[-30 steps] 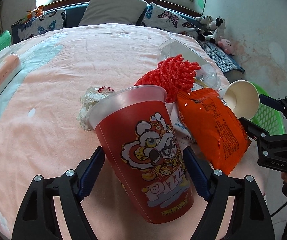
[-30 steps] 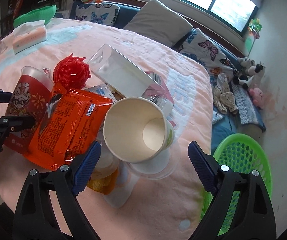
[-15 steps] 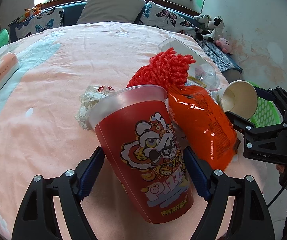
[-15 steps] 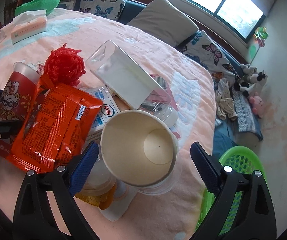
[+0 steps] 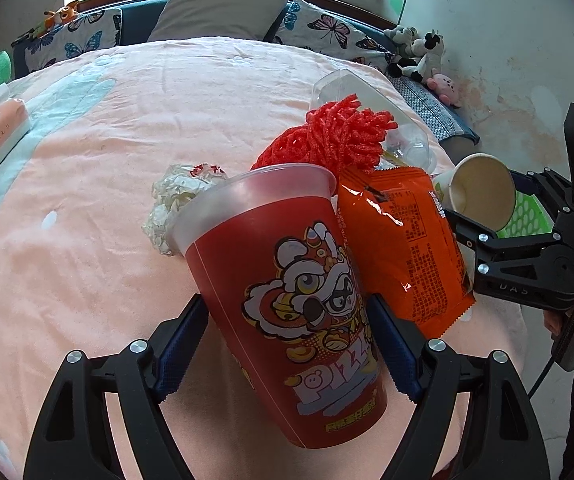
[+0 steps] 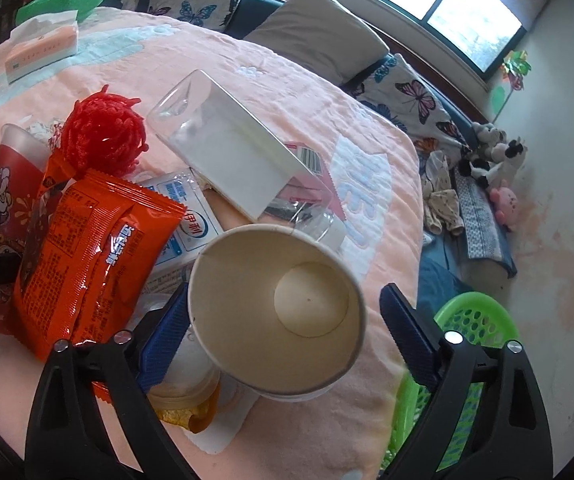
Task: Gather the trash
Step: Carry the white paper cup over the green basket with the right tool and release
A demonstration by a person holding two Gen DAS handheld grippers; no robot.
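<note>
My left claw point(image 5: 287, 344) grips tilted red lion cup point(image 5: 283, 280), empty | my right claw point(image 6: 283, 336), jaws narrowing, brackets empty paper cup point(image 6: 283, 308); contact unclear.

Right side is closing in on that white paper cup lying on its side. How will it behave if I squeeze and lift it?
The paper cup looks empty, so it is probably very light. Its thin wall and open rim may crush or go oval under a hard squeeze. Lying tilted on loose wrappers, it could roll or skid away if one of the fingers touches first.
</note>
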